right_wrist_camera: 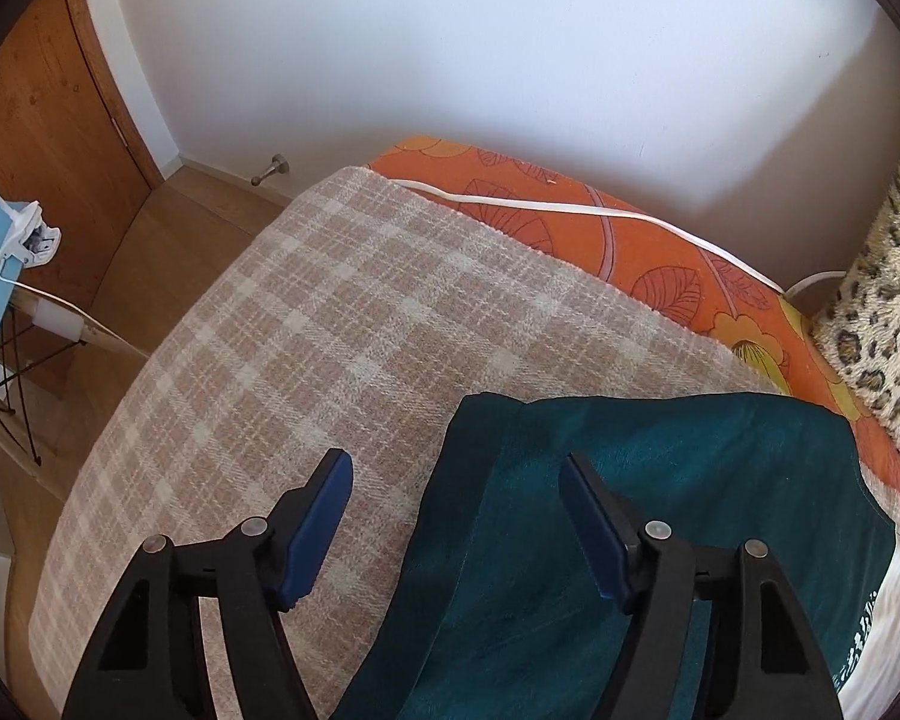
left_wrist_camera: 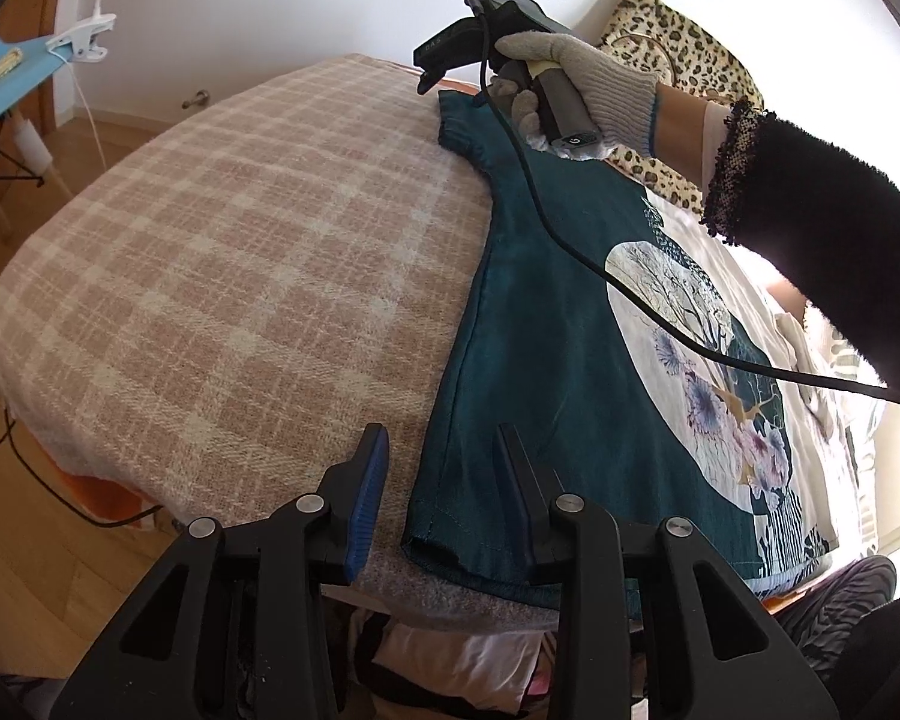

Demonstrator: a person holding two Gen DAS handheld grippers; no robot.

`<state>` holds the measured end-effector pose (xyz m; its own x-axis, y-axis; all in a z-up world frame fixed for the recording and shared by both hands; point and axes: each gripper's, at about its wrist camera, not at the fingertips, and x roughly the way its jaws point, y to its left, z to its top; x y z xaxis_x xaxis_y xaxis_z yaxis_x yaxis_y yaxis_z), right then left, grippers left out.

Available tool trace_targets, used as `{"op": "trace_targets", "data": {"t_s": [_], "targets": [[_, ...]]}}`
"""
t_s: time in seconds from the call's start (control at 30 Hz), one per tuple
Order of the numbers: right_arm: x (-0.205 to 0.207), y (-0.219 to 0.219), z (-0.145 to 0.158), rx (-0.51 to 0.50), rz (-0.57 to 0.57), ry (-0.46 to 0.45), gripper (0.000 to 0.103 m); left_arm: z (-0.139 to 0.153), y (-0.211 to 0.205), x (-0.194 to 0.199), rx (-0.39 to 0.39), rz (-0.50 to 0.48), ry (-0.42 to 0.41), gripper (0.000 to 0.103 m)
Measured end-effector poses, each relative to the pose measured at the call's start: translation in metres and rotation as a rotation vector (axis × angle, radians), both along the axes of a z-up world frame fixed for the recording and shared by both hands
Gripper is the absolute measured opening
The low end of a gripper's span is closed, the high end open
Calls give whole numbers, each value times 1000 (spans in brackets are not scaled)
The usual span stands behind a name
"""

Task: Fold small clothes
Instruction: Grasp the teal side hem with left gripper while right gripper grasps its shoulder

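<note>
Left claw: your left claw (left_wrist_camera: 441,495) is spread wide and holds nothing; its fingers straddle the hem corner of the teal t-shirt (left_wrist_camera: 546,360), one blue pad (left_wrist_camera: 369,498) over the plaid blanket (left_wrist_camera: 240,252), the other over the cloth. Whether the pads touch the fabric cannot be told.

Right claw: your right claw (right_wrist_camera: 456,525) is also spread wide and empty, one finger over the blanket (right_wrist_camera: 330,324), the other over the shirt (right_wrist_camera: 630,480) at its sleeve end. In the left wrist view your gloved right hand (left_wrist_camera: 576,75) grips the tool's handle above the sleeve (left_wrist_camera: 465,135).

Shirt, place: it lies flat on the bed, along the right side of the blanket, print side up, the round pale print (left_wrist_camera: 690,348) showing.

Shirt, long axis: it runs from the near edge of the bed to the far edge. The hem points to the near edge, by your left claw; the sleeve and shoulder end points to the far edge, by your right claw.

Around it: an orange flowered sheet (right_wrist_camera: 570,210) shows beyond the blanket at the far edge, with a white cable (right_wrist_camera: 570,207) across it. A leopard-print cloth (right_wrist_camera: 882,312) lies at the far right corner.
</note>
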<state>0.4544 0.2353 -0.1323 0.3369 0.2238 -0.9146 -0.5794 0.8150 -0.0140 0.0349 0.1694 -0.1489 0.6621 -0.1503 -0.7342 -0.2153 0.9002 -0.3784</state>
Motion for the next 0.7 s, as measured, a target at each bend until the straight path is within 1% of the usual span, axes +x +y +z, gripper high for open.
{"op": "trace_targets", "data": {"t_s": [0.03, 0.07, 0.1, 0.13, 0.17, 0.23, 0.3, 0.33, 0.37, 0.4, 0.47, 0.5, 0.57, 0.7], "targets": [[1, 0, -3, -19, -2, 1, 68, 0, 0, 0, 1, -1, -2, 33], [2, -1, -7, -40, -4, 3, 64, 0, -1, 0, 8, -2, -1, 30], [3, -3, -10, -52, -5, 6, 59, -1, -1, 1, 18, -3, 3, 22], [3, -5, -9, -41, -2, -1, 60, -1, -3, 1, 32, -5, 3, 15], [5, -6, -8, -39, 1, 2, 59, -1, -4, 2, 39, -10, 4, 13], [5, -9, -7, -42, 0, -7, 51, -2, -6, 2, 47, -21, -2, 8], [7, -12, -4, -41, 3, -7, 31, -2, -7, 3, 45, -27, -2, 7], [8, -14, -3, -37, 2, -5, 26, -2, -7, 3, 41, -24, -2, 7], [8, -19, -2, -31, -6, 0, 12, -2, -6, 3, 30, -22, -3, 7], [11, -23, -1, -25, -19, 5, 4, -3, -5, 3, 18, -21, -4, 7], [15, -35, 2, 3, -37, 17, 2, -3, -5, 2, 5, -19, -11, 7], [17, -43, 5, 14, -43, 18, 1, -3, -4, 1, -9, -24, -15, 4], [19, -56, 12, 35, -50, 16, 1, -2, -5, 0, -36, -33, -25, 3], [14, -80, 35, 77, -55, -2, 1, 10, -17, 0, -14, -68, -67, 3]]}}
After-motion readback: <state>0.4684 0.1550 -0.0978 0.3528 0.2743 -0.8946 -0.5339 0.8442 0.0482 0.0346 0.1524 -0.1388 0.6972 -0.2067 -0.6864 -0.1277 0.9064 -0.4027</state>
